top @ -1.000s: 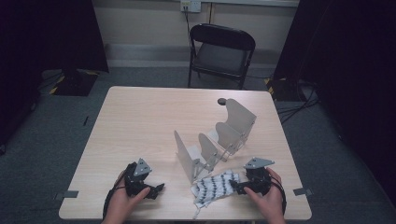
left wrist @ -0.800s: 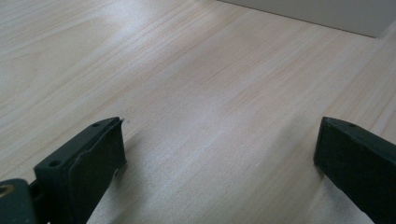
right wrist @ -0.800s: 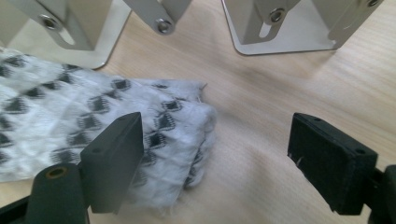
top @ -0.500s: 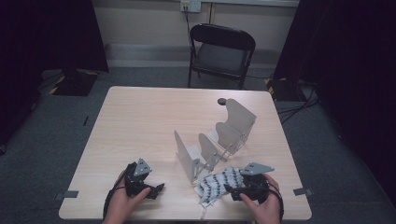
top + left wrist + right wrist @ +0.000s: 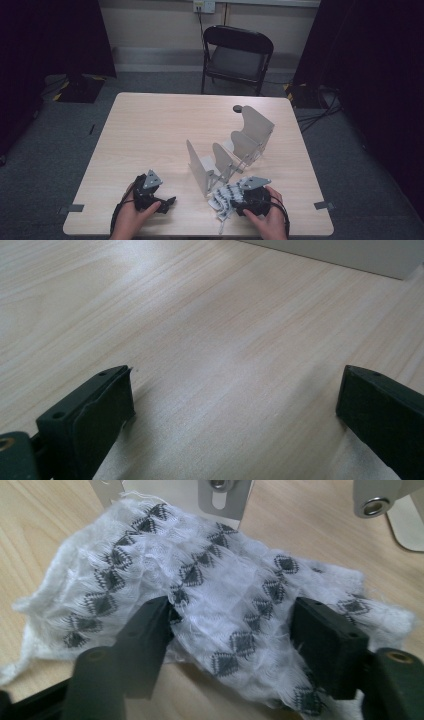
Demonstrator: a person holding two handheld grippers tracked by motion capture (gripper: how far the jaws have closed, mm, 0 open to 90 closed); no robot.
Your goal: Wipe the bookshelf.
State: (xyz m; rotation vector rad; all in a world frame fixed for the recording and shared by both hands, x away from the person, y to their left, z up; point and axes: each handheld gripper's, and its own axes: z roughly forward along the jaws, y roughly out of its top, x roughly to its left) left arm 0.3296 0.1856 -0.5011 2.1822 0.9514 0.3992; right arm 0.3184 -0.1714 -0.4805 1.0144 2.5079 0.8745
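A thin white woven cloth (image 5: 215,595), loosely knit with rows of small dark diamond motifs and frayed edges, lies crumpled on the pale wood-grain worktop (image 5: 155,135) right at the foot of a metal rack (image 5: 227,152). The rack is made of flat, light grey plates with rounded tops standing upright in a row, joined low down by slotted brackets and rivets; its nearest plate touches the far edge of the cloth in the right gripper view.

The right gripper (image 5: 240,625) lies low over the cloth on the side away from the rack. Its two black, blocky jaws stand on either side of a raised fold of the fabric; they have just been closing, with the cloth between them, and their pads reach the fabric at both sides, though a fair width of cloth still bulges in the gap. A loose thread trails off the cloth toward the worktop's near edge.

The left gripper (image 5: 235,405) rests on bare wood well to the left of the rack, its jaws spread wide with nothing between them.

A small dark round object (image 5: 237,108) sits beyond the rack's far end.
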